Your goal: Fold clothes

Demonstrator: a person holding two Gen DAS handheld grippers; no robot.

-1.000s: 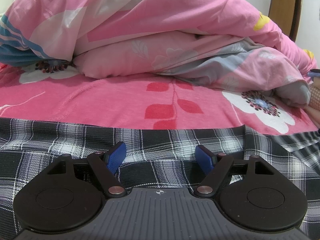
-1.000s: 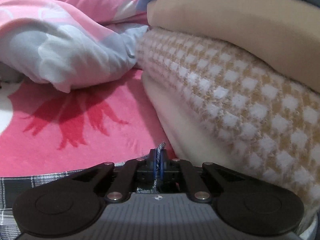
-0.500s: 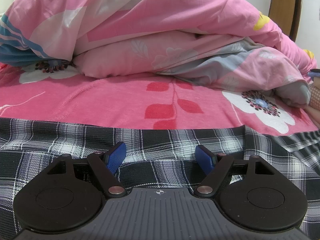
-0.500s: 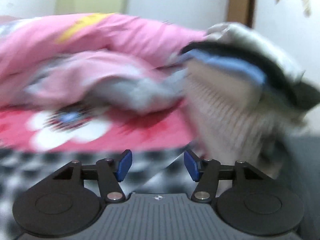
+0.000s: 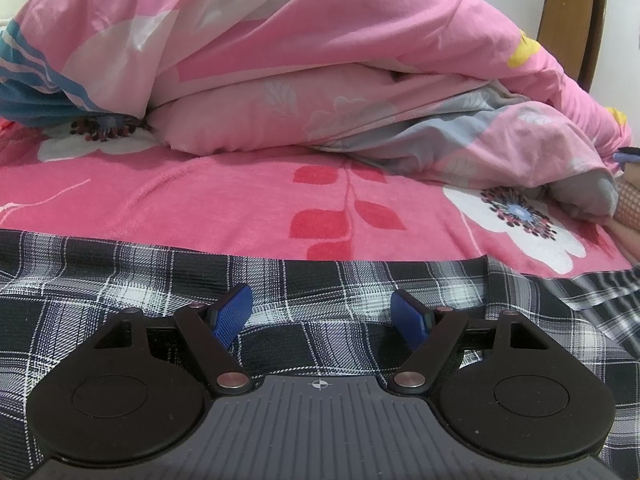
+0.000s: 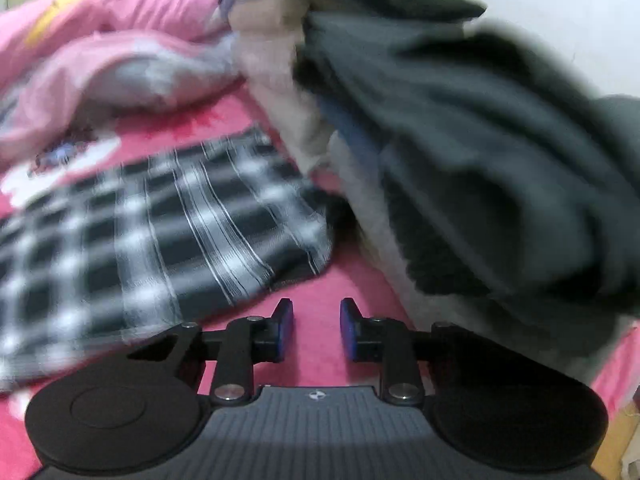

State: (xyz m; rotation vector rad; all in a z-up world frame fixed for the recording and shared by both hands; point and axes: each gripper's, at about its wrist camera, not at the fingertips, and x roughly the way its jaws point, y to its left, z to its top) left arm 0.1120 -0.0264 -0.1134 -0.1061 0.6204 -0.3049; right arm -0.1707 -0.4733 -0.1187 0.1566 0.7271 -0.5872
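Pink quilt (image 5: 320,80) behind plaid garment (image 5: 320,288)

The shirt (image 5: 320,292) is black and white with checks. The bed sheet (image 5: 240,200) is bright pink with red leaves and white flowers. The big quilt (image 5: 320,60) is light pink with grey, white, blue and yellow bits. The gripper pads (image 5: 232,316) are blue. The pile of clothes (image 6: 480,140) looks dark grey and cream.
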